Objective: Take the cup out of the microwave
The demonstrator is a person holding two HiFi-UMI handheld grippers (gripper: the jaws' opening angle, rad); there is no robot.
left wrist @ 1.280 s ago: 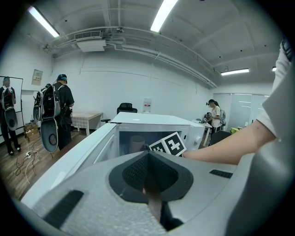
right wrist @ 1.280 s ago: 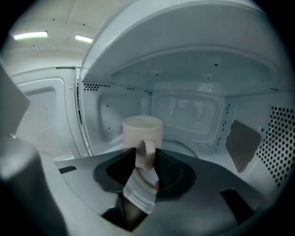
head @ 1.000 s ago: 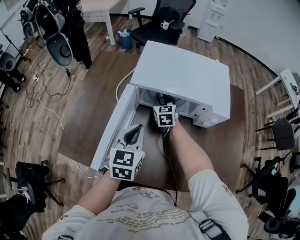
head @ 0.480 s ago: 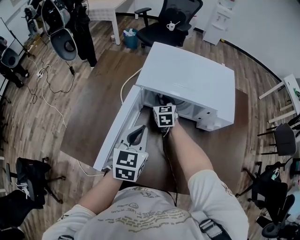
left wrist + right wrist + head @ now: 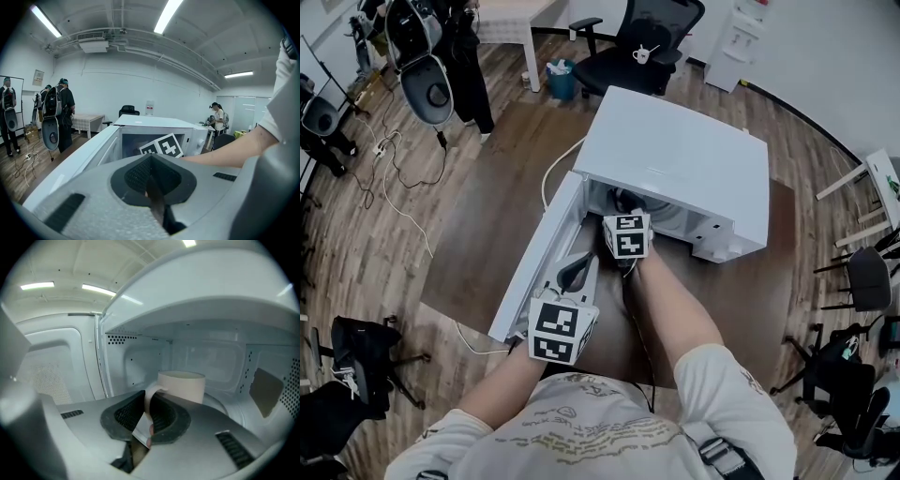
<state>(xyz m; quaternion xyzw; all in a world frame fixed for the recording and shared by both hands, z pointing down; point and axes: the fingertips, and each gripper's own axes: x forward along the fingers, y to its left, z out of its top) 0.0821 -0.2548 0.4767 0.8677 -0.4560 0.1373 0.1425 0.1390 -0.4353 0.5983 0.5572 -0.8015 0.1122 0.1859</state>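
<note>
Right gripper view showed the cup (image 5: 182, 386) upright on the round plate (image 5: 224, 405) inside the microwave (image 5: 197, 310), its handle (image 5: 151, 397) turned toward the camera. The right gripper (image 5: 149, 413) had its jaws closing on that handle, which sat between them and looked already pinched.

The hold was on the thin handle alone. Lifted that way, the cup could have swung about the handle and tipped, and anything inside would have spilled; its contents were not visible. A weak pinch could have let it slip back onto the plate. Drawn out too high or crooked, the rim could have knocked the roof or the edge of the opening.

The left gripper (image 5: 151, 180), jaws clenched on nothing, hung just beside the open door (image 5: 539, 258) above the table (image 5: 478, 253). Had the door drifted inward, it could have bumped the arm.
</note>
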